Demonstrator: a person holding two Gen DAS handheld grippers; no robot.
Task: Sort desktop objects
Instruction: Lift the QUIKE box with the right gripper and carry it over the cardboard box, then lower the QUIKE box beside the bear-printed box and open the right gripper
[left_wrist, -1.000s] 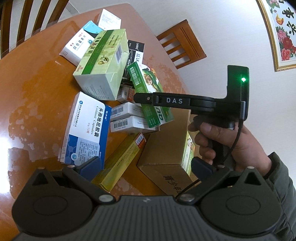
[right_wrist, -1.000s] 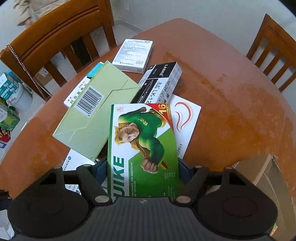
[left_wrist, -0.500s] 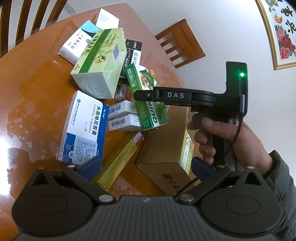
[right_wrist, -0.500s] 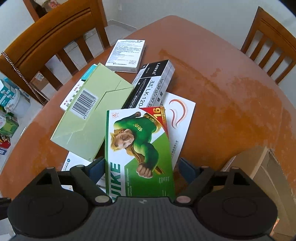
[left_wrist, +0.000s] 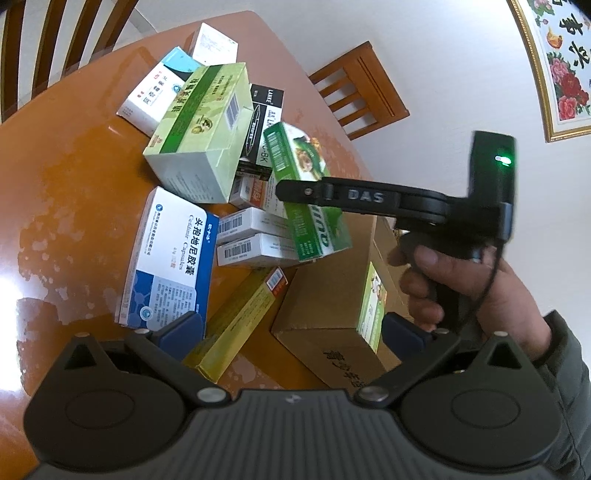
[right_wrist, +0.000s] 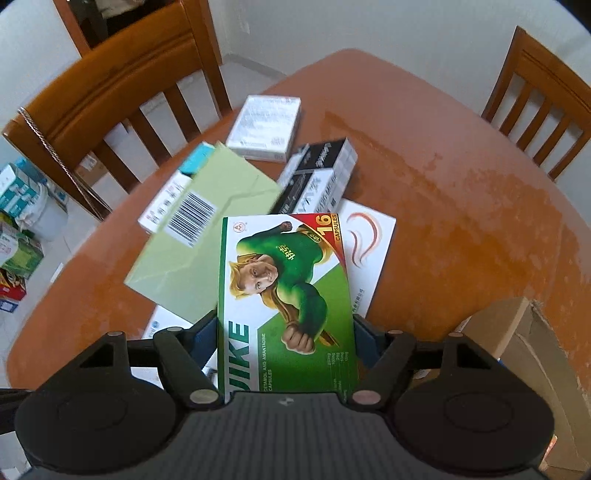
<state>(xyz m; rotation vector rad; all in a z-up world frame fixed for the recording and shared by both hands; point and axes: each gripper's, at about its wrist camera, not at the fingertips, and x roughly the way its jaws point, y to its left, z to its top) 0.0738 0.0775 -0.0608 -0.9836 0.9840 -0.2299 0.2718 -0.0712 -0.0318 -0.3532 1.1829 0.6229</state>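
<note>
Above the table (right_wrist: 461, 206), right gripper (right_wrist: 286, 332) pitched steeply down, fingers (right_wrist: 207, 332) clamping green box (right_wrist: 284, 295)

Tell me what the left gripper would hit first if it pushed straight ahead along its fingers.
Probably the long yellow-green box lying between the left gripper's open fingers; the brown cardboard box sits just right of that line. Depth is hard to judge.
</note>
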